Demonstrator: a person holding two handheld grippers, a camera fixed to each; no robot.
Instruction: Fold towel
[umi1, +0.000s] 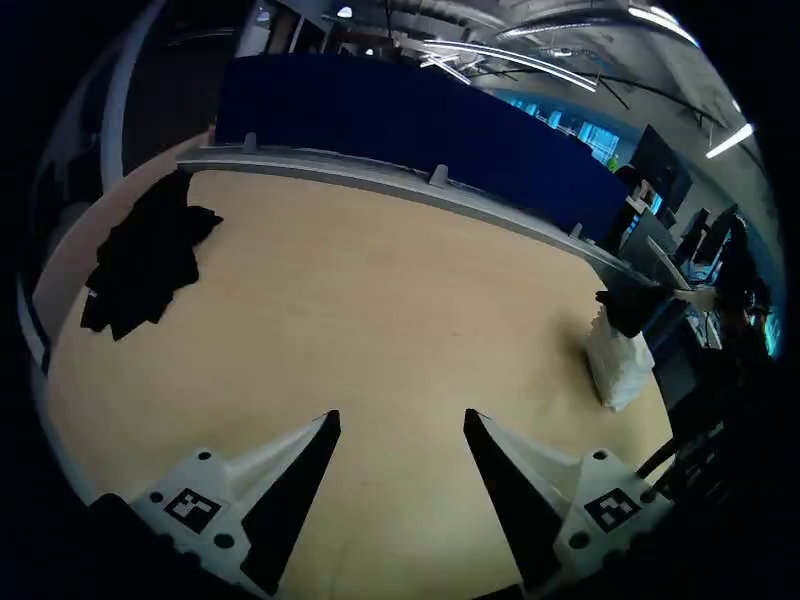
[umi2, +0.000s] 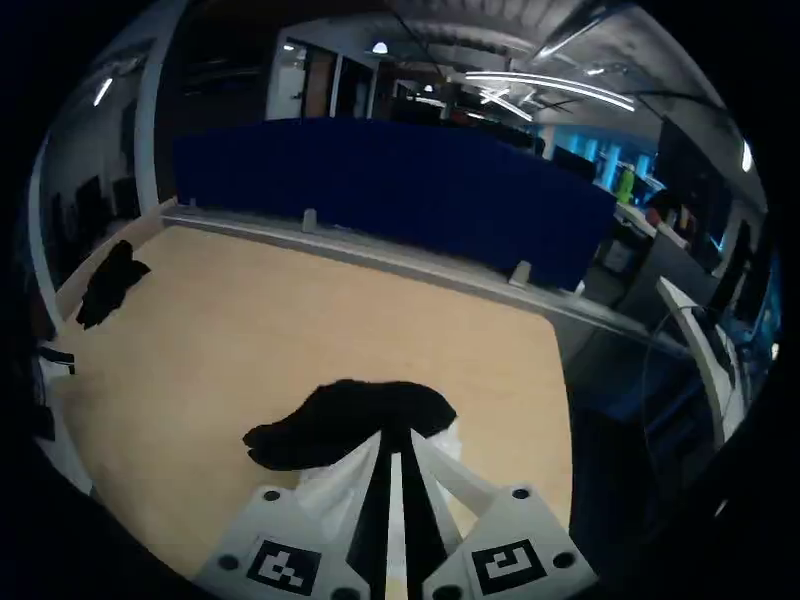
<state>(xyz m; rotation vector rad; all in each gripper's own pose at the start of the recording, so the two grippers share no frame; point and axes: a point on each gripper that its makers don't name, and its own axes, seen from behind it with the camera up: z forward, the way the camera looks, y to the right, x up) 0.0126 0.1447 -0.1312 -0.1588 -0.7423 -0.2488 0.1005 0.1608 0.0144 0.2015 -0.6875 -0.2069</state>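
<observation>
While the left gripper (umi1: 400, 415) is hanging with its fingers spread wide over the pale wooden table (umi1: 380, 300), gripping nothing, a crumpled heap of black cloth (umi1: 150, 255) is lying at the upper left of the left gripper view, near the table's far corner. A blue divider (umi1: 420, 120) is running along the table's far edge. At the right of that view a black towel (umi1: 630, 305) is sitting on top of a white bulk (umi1: 618, 365) at the table's end. Whether that bulk is cloth or the other gripper's body is not coming through clearly. In the right gripper view the heap of black cloth (umi2: 110, 280) is showing small at the upper left, well apart from the rest. At lower centre the right gripper (umi2: 396, 445) is keeping its two fingers drawn almost together. The black towel (umi2: 350, 415) is bunching over their tips and hiding them, so it is looking pinched between them. Bits of white are peeking out just beside the fingers, under the towel's edge.
</observation>
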